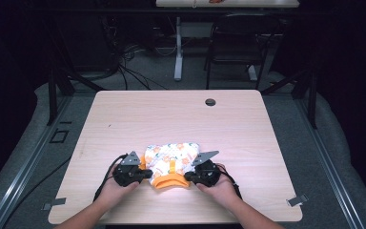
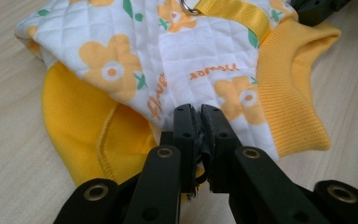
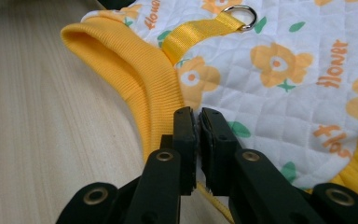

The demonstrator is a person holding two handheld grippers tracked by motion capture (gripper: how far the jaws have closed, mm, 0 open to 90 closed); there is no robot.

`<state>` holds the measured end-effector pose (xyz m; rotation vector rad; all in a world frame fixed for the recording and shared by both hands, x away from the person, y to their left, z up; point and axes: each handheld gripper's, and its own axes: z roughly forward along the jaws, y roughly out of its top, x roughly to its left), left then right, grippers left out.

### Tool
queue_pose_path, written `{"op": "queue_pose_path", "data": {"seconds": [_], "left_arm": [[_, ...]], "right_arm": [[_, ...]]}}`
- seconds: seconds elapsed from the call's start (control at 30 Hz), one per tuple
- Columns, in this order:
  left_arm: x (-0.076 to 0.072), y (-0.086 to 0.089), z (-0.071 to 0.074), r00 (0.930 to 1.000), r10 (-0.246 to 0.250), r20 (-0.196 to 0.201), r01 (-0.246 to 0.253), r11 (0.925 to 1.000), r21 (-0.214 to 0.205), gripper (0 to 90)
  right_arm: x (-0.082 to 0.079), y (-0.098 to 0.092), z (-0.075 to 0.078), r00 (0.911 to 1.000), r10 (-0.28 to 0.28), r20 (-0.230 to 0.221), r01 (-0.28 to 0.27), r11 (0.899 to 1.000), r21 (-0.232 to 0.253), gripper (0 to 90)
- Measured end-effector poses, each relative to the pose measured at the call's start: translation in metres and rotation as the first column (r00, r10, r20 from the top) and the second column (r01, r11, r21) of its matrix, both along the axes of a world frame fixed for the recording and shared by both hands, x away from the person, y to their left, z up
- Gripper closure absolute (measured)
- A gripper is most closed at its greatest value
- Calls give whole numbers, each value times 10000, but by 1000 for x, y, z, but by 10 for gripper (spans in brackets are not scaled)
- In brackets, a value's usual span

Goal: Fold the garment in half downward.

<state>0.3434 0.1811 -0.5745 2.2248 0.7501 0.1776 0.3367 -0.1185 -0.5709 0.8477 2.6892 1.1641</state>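
The high view looks forward and down from above the person's side, taking in the whole tabletop [image 1: 181, 119] from some way off, with the floor beyond. Each gripper view rides close behind its own claw, low over the wood, aimed along the jaws at the flower-print quilted garment [image 2: 168, 51]. All three views share that garment and the tabletop around it

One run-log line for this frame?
left gripper: shut on garment | right gripper: shut on garment | garment: flat on table, collar toward person
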Motion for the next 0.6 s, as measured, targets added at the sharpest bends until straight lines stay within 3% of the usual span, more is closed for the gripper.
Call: {"op": "queue_pose_path", "data": {"seconds": [0.6], "left_arm": [[17, 6, -7, 9975, 689, -129, -696, 9953, -668, 883]], "right_arm": [[17, 0, -3, 9989, -470, 16, 470, 9985, 264, 851]]}}
